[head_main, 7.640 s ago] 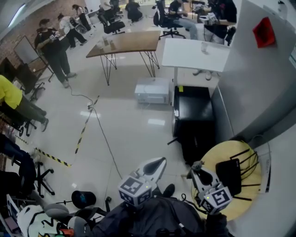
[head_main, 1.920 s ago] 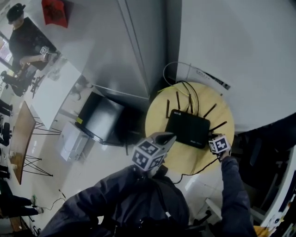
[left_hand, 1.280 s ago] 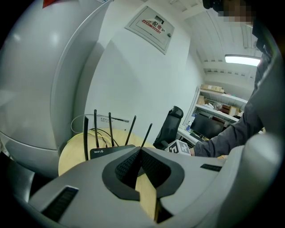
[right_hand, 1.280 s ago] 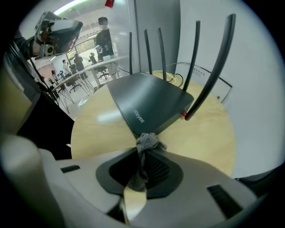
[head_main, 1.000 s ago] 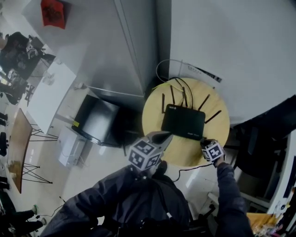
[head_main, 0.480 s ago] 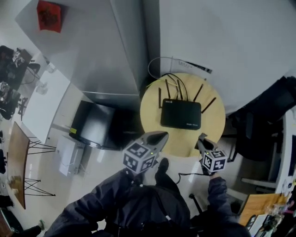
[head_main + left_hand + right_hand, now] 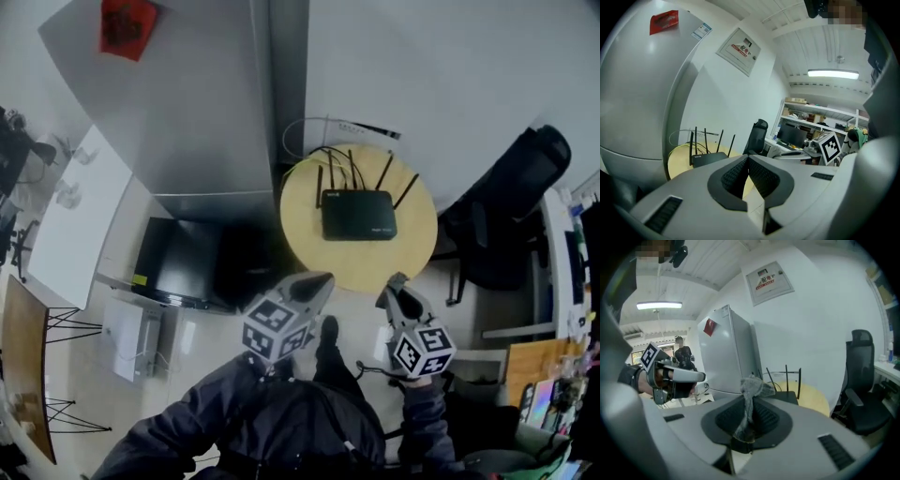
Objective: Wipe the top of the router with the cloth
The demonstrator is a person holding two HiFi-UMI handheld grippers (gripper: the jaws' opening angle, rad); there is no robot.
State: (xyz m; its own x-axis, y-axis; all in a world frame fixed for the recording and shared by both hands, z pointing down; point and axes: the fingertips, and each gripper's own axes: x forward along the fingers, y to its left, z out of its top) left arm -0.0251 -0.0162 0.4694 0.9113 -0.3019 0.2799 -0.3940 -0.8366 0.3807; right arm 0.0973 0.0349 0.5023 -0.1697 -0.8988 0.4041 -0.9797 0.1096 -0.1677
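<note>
A tall grey fridge (image 7: 187,103) stands at the left, with a red sticker (image 7: 127,23) high on its door; the print on the sticker is too small to read. A flat black box (image 7: 183,264) lies on the floor below the fridge. The left gripper (image 7: 322,279) is held out over the floor at the near edge of the round wooden table (image 7: 366,267), its jaws pressed together at the tips with nothing between them. The router (image 7: 358,215) sits flat on the far half of the table, its long axis running left to right and its antennas standing along the back edge, toward the wall. A small white mark on its top left corner cannot be read. Bare tabletop lies open between the router and the near rim. The right gripper (image 7: 396,283) hovers off that near rim, well apart from the router, jaws clamped on a grey cloth (image 7: 751,389) that bunches up above them. A framed notice (image 7: 768,276) on the wall has red print, not legible. A black office chair (image 7: 511,211) stands just right of the table
</note>
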